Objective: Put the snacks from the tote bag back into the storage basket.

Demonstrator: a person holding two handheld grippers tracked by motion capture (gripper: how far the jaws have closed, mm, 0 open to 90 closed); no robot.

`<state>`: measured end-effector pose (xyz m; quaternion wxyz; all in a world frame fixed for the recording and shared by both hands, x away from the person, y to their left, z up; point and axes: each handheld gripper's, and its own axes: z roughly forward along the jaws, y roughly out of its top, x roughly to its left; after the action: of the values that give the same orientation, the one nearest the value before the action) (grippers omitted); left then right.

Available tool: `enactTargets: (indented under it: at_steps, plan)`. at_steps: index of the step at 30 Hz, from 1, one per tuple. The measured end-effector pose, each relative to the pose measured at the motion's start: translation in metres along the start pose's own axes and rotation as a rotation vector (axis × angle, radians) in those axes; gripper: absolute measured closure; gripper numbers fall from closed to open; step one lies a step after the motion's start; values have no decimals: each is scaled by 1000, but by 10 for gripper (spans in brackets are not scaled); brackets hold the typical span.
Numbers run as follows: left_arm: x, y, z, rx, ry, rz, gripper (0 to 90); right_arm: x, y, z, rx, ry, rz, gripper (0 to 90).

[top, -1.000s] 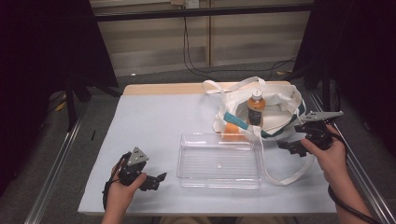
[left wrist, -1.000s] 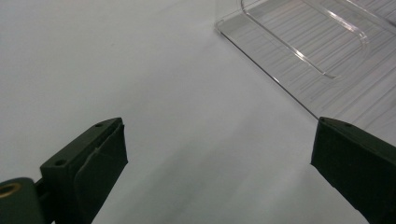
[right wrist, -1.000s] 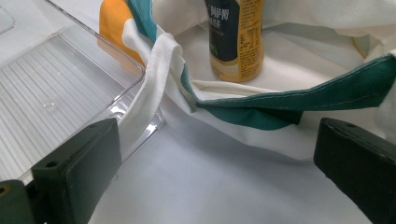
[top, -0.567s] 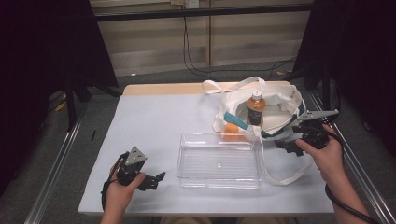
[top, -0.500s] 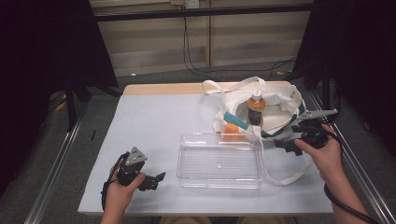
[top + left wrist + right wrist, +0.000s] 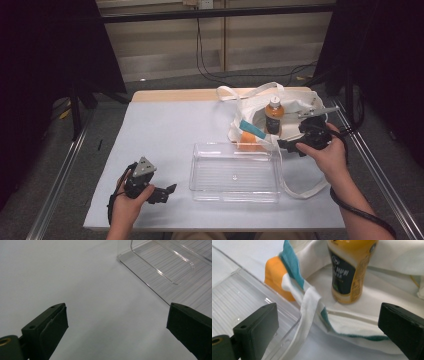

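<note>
**Both claws wide, the bottle standing in the bag behind the tray**

We take the clear tray [image 6: 234, 172] as our landmark. Just behind its far right corner we see the white cloth bag [image 6: 295, 107] lying open on the table [image 6: 165, 130], and inside it the bottle [image 6: 273, 116] stands upright, with orange liquid, a dark label and a white cap. Beside the bottle, nearer the tray's far edge, an orange thing [image 6: 248, 140] and a teal strip [image 6: 252, 129] lie at the bag's mouth; the orange thing touches the tray's far wall in the right gripper view.

We hold the right gripper [image 6: 289, 145] just off the tray's right far corner, at the bag's near rim. Its jaws stand wide apart and grip nothing; between them, in its own view, we see the bottle [image 6: 350, 270], a fold of the bag [image 6: 312, 305] and the tray's corner [image 6: 262, 302].

We hold the left gripper [image 6: 169, 190] just left of the tray's near left corner, low over the bare table. Its jaws are wide too and empty, with the tray's edge [image 6: 160, 270] ahead of them.

A bag strap [image 6: 300, 187] loops round the tray's right side.
</note>
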<state>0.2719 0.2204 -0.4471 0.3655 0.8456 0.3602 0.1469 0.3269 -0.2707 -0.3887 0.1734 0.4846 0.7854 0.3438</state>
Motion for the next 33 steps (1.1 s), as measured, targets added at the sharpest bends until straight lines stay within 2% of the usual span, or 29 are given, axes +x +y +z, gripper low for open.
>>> enactTargets:
  at_steps: [1,3,10,12,17,18,20,22,27,33]
  plan:
    - [1,0,0,-2,2,8,34,0,0,0,0,0,0,32]
    - [1,-1,-1,-5,3,-8,33,1,7,3,12,-23,14,44]
    - [4,-1,-2,0,6,3,33,2,15,9,22,-42,38,63]
    - [4,-1,-2,-3,4,2,33,1,19,12,34,-50,58,63]
    - [4,-1,-1,-1,3,3,33,0,23,16,39,-76,70,65]
    - [3,-2,0,-3,-2,-16,33,0,23,18,41,-82,69,66]
    - [5,-2,-1,5,2,2,33,-1,24,21,46,-92,75,66]
    - [4,-2,-1,3,-1,-10,33,-2,24,24,54,-94,86,68]
    - [6,-2,-1,4,0,-5,33,-4,27,32,52,-126,79,92]
    - [6,-2,-2,1,1,-7,33,-3,31,38,56,-139,74,93]
